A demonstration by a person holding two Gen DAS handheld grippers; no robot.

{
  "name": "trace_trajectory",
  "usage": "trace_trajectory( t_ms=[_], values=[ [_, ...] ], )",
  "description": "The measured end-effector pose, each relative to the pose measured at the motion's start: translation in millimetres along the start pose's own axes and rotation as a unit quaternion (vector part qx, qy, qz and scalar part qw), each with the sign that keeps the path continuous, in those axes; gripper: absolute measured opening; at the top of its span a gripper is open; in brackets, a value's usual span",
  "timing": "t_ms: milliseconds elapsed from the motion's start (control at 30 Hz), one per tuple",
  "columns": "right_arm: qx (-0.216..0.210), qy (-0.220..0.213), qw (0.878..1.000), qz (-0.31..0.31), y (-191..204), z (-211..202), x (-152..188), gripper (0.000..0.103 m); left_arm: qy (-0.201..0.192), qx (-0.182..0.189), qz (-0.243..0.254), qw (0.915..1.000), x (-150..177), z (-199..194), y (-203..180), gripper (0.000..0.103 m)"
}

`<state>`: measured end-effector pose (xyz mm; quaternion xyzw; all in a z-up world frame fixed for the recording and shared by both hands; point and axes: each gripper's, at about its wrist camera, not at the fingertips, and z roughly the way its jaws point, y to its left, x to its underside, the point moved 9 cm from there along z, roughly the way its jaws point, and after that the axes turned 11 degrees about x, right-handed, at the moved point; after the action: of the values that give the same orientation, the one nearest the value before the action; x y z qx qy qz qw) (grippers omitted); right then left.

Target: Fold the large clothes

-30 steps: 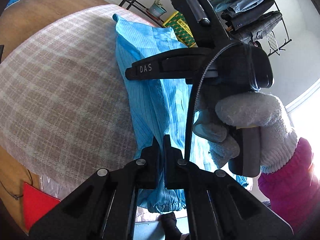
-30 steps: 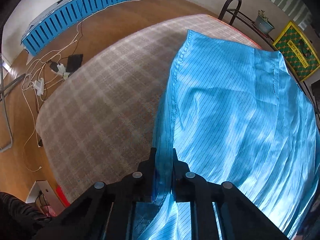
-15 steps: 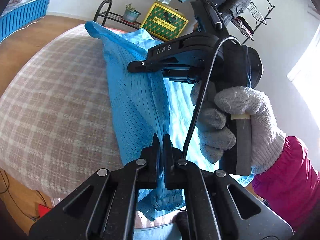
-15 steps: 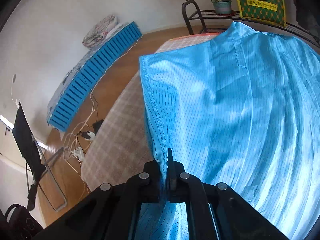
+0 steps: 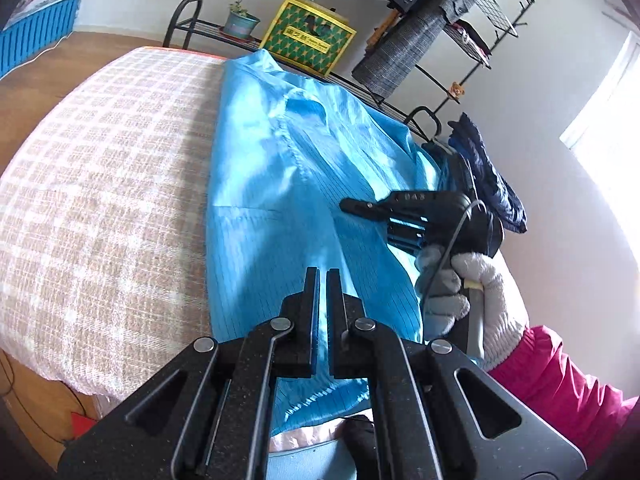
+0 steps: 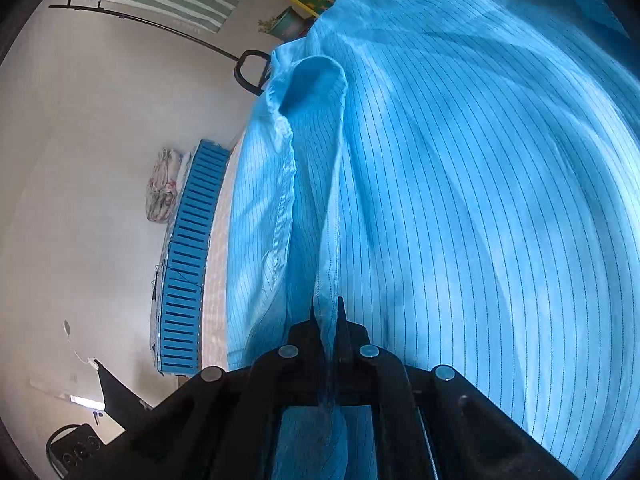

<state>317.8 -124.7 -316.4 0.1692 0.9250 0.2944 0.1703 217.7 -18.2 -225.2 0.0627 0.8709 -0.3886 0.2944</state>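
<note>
Blue striped garment (image 5: 280,216) lies draped over the bed (image 5: 100,200), one half doubled over the other and its bottom edge hanging off the near side. It looks thin, glossy and slippery, likely to slide and billow rather than hold a crease, so the stitched seams are the safest holds. Left gripper (image 5: 323,280) is pinched closed on the fabric near the hem. Right gripper (image 6: 325,316) clamps a sewn edge, the cloth running up from it. Behind stand a clothes rack (image 5: 440,20) and a green box (image 5: 308,42).
</note>
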Motion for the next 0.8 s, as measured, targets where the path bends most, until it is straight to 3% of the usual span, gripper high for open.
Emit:
trace_trajectory(
  t_ms=[200, 267, 333, 400, 433, 467, 600, 733, 800],
  values=[
    [0.030, 0.027, 0.997, -0.070, 22.7, 12.3, 12.8, 0.007, 0.002, -0.001, -0.066, 0.9978, 3.9, -4.7, 33.7, 0.000],
    [0.043, 0.034, 0.994, -0.097, 27.6, 12.4, 17.0, 0.019, 0.019, 0.010, -0.069, 0.9974, 12.0, -2.8, 32.9, 0.000],
    [0.051, 0.042, 0.991, -0.113, 32.8, 10.8, 22.8, 0.024, 0.029, 0.012, -0.056, 0.9979, 17.6, -2.3, 26.8, 0.004],
    [0.060, 0.044, 0.988, -0.133, 30.9, 9.9, 30.7, 0.026, 0.038, 0.019, -0.053, 0.9977, 24.6, -1.6, 17.8, 0.030],
    [0.065, 0.044, 0.987, -0.141, 32.5, 12.1, 32.6, 0.023, 0.040, 0.026, -0.053, 0.9975, 27.8, 0.1, 13.2, 0.056],
    [0.068, 0.044, 0.986, -0.144, 34.0, 15.2, 33.2, 0.019, 0.043, 0.028, -0.050, 0.9975, 31.0, 2.6, 9.3, 0.063],
    [0.058, 0.045, 0.989, -0.125, 39.6, 22.6, 32.8, 0.016, 0.066, 0.012, -0.015, 0.9976, 43.4, 15.3, -3.4, 0.063],
    [0.103, 0.031, 0.982, -0.158, 27.5, 0.9, 40.6, 0.021, 0.090, 0.001, 0.001, 0.9959, 54.0, 26.4, -3.8, 0.033],
    [0.112, 0.021, 0.980, -0.160, 22.4, -15.8, 40.9, 0.032, 0.098, 0.006, -0.003, 0.9951, 60.0, 32.0, -2.8, 0.030]
  ],
)
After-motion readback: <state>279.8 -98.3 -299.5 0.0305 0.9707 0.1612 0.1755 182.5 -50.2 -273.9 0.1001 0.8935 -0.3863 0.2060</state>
